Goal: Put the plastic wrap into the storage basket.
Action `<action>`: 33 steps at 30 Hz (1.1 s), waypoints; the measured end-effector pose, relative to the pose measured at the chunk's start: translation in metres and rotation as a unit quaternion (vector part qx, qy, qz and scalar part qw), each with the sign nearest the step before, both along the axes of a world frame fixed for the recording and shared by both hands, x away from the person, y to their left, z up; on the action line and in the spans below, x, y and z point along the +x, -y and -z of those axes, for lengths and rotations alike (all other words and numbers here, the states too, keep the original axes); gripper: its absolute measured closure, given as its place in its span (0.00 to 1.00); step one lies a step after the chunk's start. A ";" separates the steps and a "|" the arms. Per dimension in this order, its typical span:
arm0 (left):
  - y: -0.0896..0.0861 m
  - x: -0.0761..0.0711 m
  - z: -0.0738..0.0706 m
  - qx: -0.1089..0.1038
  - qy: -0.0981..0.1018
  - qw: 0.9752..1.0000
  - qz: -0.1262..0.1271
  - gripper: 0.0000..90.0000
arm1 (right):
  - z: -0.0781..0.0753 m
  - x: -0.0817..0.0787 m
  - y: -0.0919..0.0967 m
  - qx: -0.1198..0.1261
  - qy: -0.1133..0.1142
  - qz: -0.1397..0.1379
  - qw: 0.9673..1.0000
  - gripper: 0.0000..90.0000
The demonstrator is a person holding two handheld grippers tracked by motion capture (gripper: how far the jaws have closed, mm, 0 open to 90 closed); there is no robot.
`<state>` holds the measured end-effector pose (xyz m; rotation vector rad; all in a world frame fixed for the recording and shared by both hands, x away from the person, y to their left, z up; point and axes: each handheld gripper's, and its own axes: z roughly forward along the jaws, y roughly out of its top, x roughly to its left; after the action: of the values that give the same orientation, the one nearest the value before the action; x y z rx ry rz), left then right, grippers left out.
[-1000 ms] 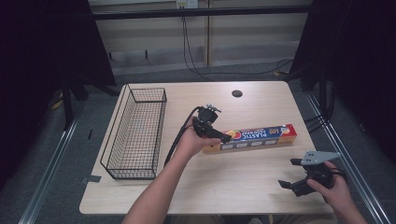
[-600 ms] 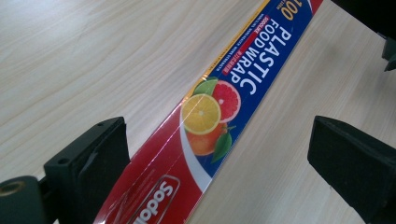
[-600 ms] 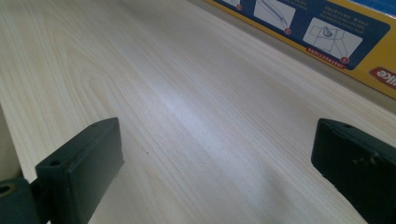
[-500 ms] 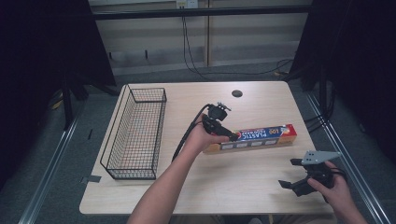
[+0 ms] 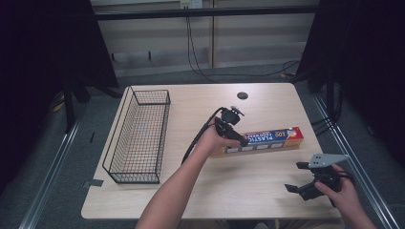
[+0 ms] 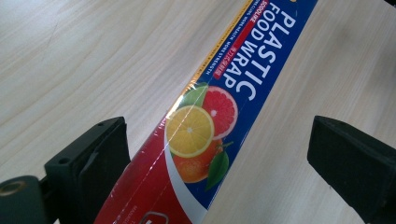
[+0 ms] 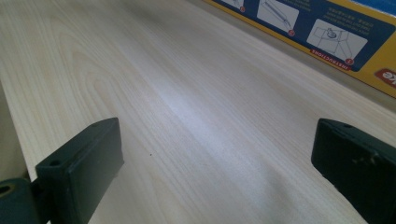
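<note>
A long box of plastic food wrap (image 5: 270, 140), blue and red with citrus fruit printed on it, lies flat on the right half of the wooden table (image 5: 200, 191). My left gripper (image 5: 241, 138) hovers over the box's left end. In the left gripper view the box (image 6: 205, 116) runs between the open jaws of the left gripper (image 6: 219, 163), and neither jaw touches it. My right gripper (image 5: 293, 176) is held near the table's front right corner, open. In the right gripper view the right gripper (image 7: 219, 168) has bare tabletop between its jaws, and the box's yellow-edged side (image 7: 327, 32) lies beyond.
A black wire basket (image 5: 138, 133) stands lengthwise on the left side of the table, with nothing seen in it. A round black cable grommet (image 5: 242, 95) sits near the far edge. The left gripper's cable (image 5: 198, 136) trails over the table's middle.
My left gripper has moved right and slightly nearer, settling over the left end of the food wrap box. The right gripper has stayed in place.
</note>
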<state>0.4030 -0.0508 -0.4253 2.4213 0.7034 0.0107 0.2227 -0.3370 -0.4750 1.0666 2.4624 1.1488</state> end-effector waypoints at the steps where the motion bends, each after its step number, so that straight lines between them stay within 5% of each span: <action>1: 0.001 0.000 0.000 -0.003 -0.004 1.000 0.002 0.06 | 0.000 0.000 0.000 0.000 0.001 0.000 1.000 0.02; 7: 0.010 -0.001 0.000 -0.002 0.009 1.000 0.011 0.05 | 0.000 0.000 -0.001 0.002 -0.002 -0.005 1.000 0.02; 33: 0.037 0.006 0.017 0.003 0.002 1.000 0.024 0.05 | 0.000 0.001 -0.001 0.004 -0.001 -0.012 1.000 0.02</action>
<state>0.4091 -0.0879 -0.4428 2.4426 0.6453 -0.0010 0.2233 -0.3360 -0.4748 1.0445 2.4812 1.1656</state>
